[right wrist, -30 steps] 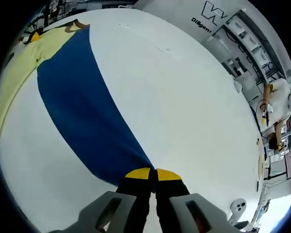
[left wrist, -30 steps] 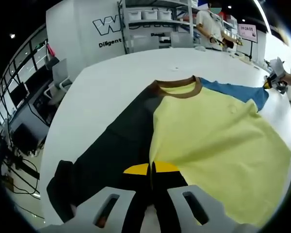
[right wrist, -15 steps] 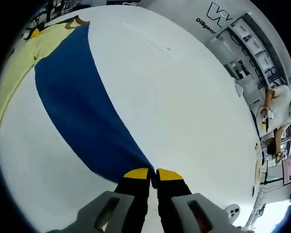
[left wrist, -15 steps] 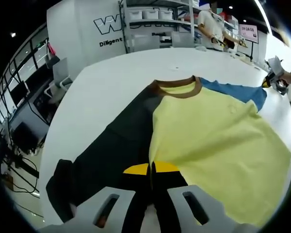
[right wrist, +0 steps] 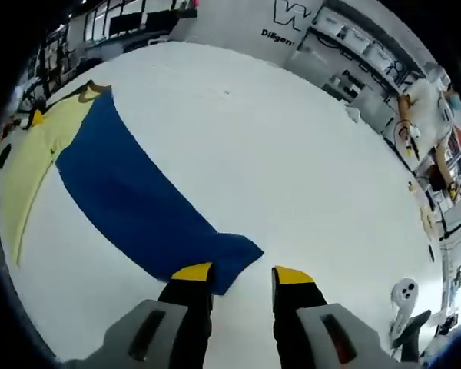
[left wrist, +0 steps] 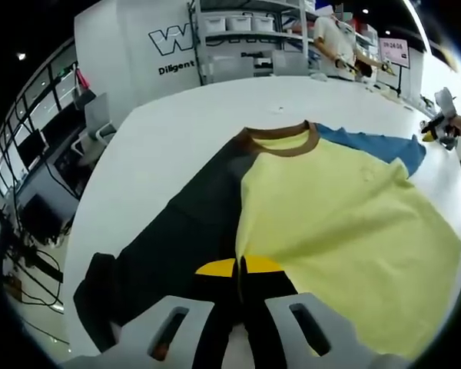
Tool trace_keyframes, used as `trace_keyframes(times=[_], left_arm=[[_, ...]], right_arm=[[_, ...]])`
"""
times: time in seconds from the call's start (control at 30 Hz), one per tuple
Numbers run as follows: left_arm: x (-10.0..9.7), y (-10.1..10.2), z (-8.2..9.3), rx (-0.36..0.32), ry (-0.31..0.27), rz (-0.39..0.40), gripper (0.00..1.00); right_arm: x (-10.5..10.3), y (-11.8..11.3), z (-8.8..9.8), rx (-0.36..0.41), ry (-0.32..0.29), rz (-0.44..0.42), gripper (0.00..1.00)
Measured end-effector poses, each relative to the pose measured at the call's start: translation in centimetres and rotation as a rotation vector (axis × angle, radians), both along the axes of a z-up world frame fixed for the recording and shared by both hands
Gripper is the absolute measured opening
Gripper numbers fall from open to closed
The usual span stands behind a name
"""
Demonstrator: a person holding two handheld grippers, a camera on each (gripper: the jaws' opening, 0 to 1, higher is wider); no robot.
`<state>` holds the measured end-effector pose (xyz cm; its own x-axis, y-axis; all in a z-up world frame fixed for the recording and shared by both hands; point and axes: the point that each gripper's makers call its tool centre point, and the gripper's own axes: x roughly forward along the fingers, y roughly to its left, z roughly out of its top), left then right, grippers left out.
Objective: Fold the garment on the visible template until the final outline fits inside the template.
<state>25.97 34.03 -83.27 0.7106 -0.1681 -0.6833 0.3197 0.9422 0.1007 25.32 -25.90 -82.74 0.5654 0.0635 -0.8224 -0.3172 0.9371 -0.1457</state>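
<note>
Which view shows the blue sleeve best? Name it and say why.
The right gripper view: the blue sleeve lies there at full length across the white table, its end just ahead of the open right tool. The left gripper view shows it small and far off, behind the yellow shirt front.

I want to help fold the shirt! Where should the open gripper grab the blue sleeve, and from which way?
Probably the cuff end of the blue sleeve, lying flat on the white table just ahead of the right gripper. Its jaws are open, so come in low from the cuff side, along the sleeve, and pinch a corner. The left gripper is shut on the shirt.
</note>
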Motion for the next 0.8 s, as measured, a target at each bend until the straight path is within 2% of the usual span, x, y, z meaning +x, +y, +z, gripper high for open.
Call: trace_keyframes(times=[0.1, 0.3, 0.47, 0.63, 0.8], left_arm=[[-0.1, -0.2, 0.7, -0.005, -0.037, 0.004, 0.01], [-0.4, -1.0, 2.5, -0.035, -0.116, 0.0, 0.02], [-1.4, -2.5, 3.1, -0.052, -0.13, -0.031, 0.03], [-2.8, -3.9, 2.9, -0.044, -0.129, -0.06, 0.04], [-4.2, -4.9, 2.9, -0.057, -0.125, -0.062, 0.04]], right_arm=[[-0.3, 0.7, -0.3, 0.073, -0.013, -0.023, 0.23], [-1.1, 0.6, -0.7, 0.08, 0.001, -0.042, 0.24], [-1.3, 0.6, -1.3, 0.101, 0.005, -0.042, 0.23], [-1.4, 1.2, -1.4, 0.145, -0.006, -0.046, 0.22], [-1.8, 1.7, -1.6, 0.156, 0.0, -0.052, 0.21]])
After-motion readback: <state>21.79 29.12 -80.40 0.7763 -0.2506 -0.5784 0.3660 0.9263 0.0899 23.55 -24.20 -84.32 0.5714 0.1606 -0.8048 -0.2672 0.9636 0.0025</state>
